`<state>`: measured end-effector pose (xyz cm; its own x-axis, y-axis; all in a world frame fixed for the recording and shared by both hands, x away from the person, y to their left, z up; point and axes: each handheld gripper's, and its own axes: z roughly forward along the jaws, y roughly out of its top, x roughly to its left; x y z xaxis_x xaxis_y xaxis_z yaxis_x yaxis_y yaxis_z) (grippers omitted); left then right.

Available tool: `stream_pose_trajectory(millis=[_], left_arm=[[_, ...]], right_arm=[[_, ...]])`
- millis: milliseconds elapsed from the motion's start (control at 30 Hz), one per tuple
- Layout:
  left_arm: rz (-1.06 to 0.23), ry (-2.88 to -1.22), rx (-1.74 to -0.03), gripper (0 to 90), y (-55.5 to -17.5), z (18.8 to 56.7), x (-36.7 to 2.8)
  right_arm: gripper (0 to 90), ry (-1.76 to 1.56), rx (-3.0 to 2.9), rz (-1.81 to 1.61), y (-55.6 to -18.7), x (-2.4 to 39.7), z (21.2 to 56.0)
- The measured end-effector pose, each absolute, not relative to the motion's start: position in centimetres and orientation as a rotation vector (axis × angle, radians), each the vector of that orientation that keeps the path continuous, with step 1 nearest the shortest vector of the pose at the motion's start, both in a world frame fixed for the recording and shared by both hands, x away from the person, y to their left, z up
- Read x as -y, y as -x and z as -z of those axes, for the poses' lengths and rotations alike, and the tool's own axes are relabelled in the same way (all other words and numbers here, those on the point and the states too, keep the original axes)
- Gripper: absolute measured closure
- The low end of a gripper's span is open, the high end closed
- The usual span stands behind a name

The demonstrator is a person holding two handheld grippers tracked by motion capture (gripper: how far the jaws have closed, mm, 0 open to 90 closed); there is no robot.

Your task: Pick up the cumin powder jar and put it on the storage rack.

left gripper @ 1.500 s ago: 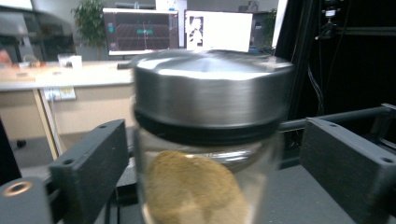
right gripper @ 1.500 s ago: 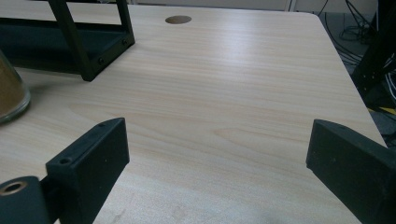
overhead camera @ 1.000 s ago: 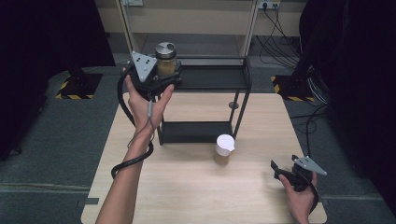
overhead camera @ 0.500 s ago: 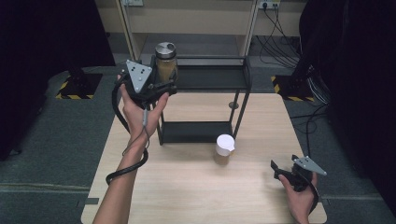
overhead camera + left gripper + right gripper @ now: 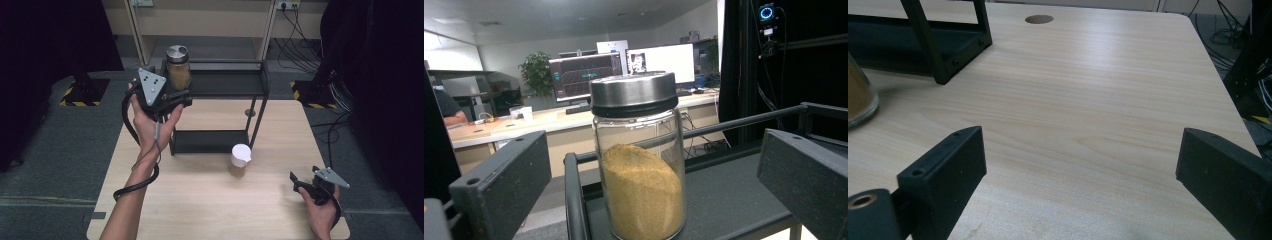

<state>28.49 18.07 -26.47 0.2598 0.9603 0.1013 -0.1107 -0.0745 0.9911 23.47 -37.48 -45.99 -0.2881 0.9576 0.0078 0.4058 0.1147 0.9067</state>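
Observation:
A glass jar (image 5: 639,160) with a metal lid, about half full of tan powder, stands at the left end of the black rack's top shelf (image 5: 225,82). My left gripper (image 5: 176,95) is held level just in front of that jar (image 5: 178,67). In the left gripper view, the left gripper (image 5: 654,162) is open, with a wide gap between the glass and each jaw. A second jar (image 5: 240,160) with a white lid stands on the table in front of the rack. My right gripper (image 5: 300,182) rests low at the table's near right corner. The right gripper (image 5: 1083,160) is open over bare wood.
The black two-shelf rack (image 5: 210,140) stands mid-table, and its foot (image 5: 943,75) reaches close to my right gripper. The white-lid jar's base (image 5: 858,95) sits at the left of the right gripper view. A cable hole (image 5: 1039,19) lies farther back. The table edge (image 5: 1228,100) runs on the right.
My left gripper has drawn back a little toward the person, away from the metal-lid jar, which stayed on the shelf. The right gripper has not moved.

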Motion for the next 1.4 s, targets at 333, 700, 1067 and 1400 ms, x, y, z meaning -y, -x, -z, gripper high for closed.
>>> stream_pose_trajectory(millis=[333,700,1067,1400], left_arm=[[-1.120,-1.318,-0.883,0.3,-28.0,27.1,-18.3],[-1.111,-1.338,-0.892,0.3,-27.6,28.3,-18.9],[-1.102,-1.348,-0.883,0.3,-26.4,30.2,-19.4],[-1.097,-1.366,-0.889,0.3,-26.2,31.1,-19.8]], right_arm=[[6.1,-1.325,-1.778,-1.138,-23.5,37.4,46.0],[6.0,-1.323,-1.779,-1.136,-23.4,37.4,46.0],[6.1,-1.325,-1.779,-1.138,-23.5,37.4,46.0],[6.1,-1.321,-1.781,-1.137,-23.5,37.3,46.0]])
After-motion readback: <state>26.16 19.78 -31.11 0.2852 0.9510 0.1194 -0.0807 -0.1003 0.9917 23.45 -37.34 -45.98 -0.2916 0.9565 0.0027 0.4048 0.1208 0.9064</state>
